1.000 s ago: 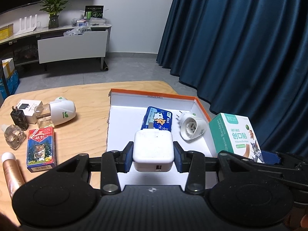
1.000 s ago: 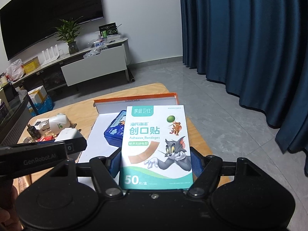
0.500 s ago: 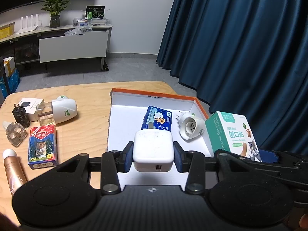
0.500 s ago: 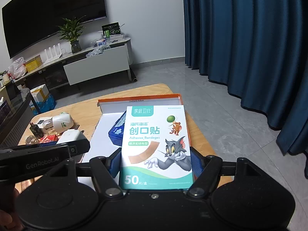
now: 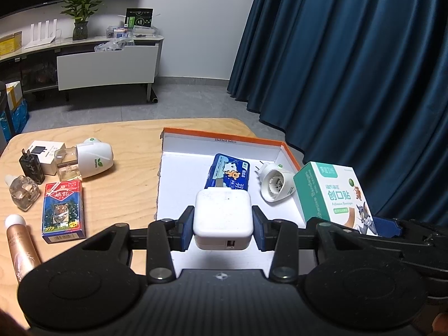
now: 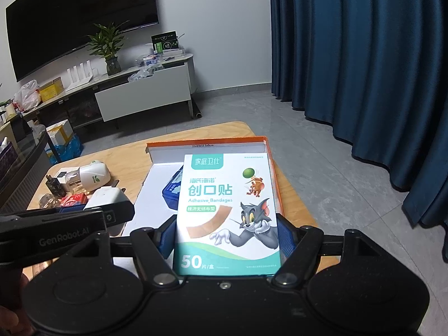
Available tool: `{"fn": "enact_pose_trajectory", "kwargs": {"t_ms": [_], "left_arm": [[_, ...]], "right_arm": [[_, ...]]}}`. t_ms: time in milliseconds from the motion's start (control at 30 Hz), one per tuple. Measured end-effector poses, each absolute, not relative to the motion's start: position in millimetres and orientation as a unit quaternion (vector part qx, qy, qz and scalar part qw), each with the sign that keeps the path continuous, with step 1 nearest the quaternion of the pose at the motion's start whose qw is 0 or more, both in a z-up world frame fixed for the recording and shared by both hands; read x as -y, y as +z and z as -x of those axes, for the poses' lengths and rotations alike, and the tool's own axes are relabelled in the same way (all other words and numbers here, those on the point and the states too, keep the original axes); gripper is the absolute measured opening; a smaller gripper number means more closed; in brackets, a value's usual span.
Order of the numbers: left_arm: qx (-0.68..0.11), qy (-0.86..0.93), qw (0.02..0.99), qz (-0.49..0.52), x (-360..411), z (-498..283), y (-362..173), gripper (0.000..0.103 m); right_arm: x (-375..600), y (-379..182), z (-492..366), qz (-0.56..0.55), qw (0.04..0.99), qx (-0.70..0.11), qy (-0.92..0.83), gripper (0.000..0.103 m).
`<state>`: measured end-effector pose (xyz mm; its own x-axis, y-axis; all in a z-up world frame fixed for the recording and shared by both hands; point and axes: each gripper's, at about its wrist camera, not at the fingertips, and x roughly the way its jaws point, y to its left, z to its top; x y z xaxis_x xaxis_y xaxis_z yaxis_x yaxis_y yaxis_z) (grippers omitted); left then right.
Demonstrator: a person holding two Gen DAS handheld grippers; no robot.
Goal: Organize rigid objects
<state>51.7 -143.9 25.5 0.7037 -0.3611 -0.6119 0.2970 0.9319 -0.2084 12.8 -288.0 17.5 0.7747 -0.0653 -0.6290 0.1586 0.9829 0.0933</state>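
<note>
My left gripper (image 5: 223,232) is shut on a white USB charger (image 5: 222,215) and holds it above the near end of the orange-rimmed white box (image 5: 221,140). My right gripper (image 6: 226,240) is shut on a bandage box (image 6: 226,210) with a cartoon cat, held over the box's right side; it also shows in the left wrist view (image 5: 333,198). Inside the box lie a blue tissue pack (image 5: 228,173) and a white round plug adapter (image 5: 275,183).
On the wooden table (image 5: 126,140) left of the box lie a white plug-in diffuser (image 5: 89,161), a black charger (image 5: 31,168), a small white box (image 5: 44,151), a glass bottle (image 5: 22,193), a card pack (image 5: 63,210) and a gold tube (image 5: 21,252). Blue curtains (image 5: 350,70) hang at the right.
Both grippers have kept their loads. The view has shifted slightly; the bandage box has moved a little left, toward the open box.
</note>
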Motion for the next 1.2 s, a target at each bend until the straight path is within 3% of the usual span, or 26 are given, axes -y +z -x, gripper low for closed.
{"fn": "enact_pose_trajectory", "kwargs": {"t_ms": [1200], "left_arm": [[-0.347,-0.174,0.920,0.055,140.1,-49.8,23.0,0.042]], "right_arm": [[287.3,16.5,-15.7,-0.069,0.938,-0.334,-0.058,0.084]]}}
